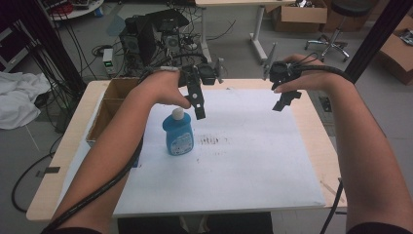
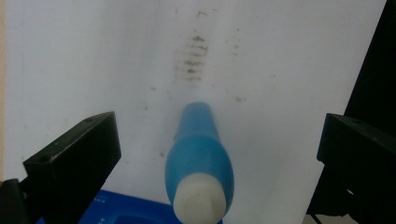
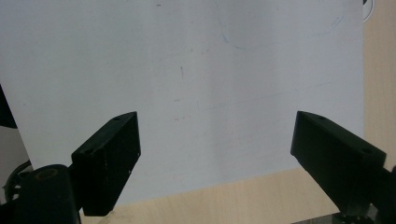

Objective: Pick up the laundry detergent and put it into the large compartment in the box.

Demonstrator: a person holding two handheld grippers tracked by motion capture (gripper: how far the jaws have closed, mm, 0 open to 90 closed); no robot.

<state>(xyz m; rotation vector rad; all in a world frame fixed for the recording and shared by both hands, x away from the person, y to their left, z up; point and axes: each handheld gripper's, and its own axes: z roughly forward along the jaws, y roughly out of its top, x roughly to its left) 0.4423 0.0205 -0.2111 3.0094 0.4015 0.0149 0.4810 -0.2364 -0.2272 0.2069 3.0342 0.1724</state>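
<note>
A blue bottle (image 1: 178, 133) with a white cap stands upright on the white sheet (image 1: 253, 161), left of the middle. My left gripper (image 1: 197, 105) hangs just above and behind its cap, open. In the left gripper view the bottle (image 2: 200, 161) rises between the two wide-apart jaws, cap (image 2: 200, 201) nearest the camera, touching neither. My right gripper (image 1: 285, 100) hovers open over the far right part of the sheet. In the right gripper view its jaws (image 3: 217, 154) stand wide apart over bare white sheet (image 3: 187, 84).
An open cardboard box (image 1: 109, 109) sits at the table's left edge, close behind the bottle. Dark smudges (image 1: 212, 141) mark the sheet right of the bottle. The wooden table edge (image 1: 321, 141) runs along the right. Cables and equipment lie on the floor beyond the table.
</note>
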